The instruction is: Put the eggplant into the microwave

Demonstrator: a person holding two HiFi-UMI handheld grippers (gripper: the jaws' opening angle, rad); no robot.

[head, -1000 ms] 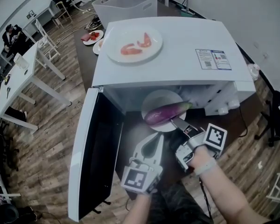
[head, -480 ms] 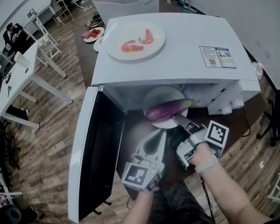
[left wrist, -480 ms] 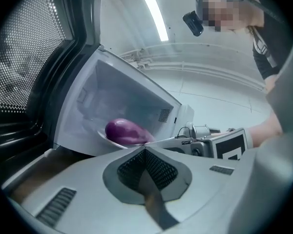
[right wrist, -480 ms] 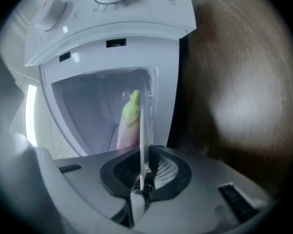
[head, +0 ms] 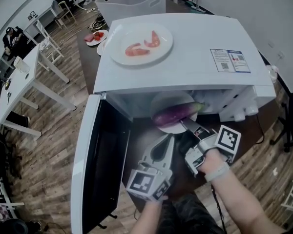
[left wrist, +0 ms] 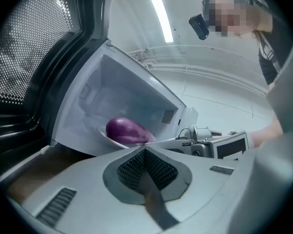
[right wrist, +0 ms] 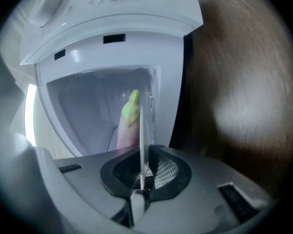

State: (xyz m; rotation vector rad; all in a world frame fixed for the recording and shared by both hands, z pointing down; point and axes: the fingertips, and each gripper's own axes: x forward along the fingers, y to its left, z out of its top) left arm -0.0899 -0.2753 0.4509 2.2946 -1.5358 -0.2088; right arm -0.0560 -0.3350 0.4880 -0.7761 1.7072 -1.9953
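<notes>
Purple eggplant (head: pixel 173 116) rides a plate (head: pixel 167 101) pinched by the right gripper (head: pixel 184 125); left gripper (head: pixel 170 139) closed, empty

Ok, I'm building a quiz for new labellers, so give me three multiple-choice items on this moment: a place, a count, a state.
1. Where does the eggplant lie? A) on a white plate at the microwave's opening B) on top of the microwave C) under the microwave
2. How many pink food pieces lie on the upper plate? A) one B) two C) four
3. How is the door? A) shut B) taken off C) swung wide open
Answers: 1 A, the right tongs grip that plate's rim there; 2 B, two curled pieces show; 3 C, it stands out to the left in the head view.
</notes>
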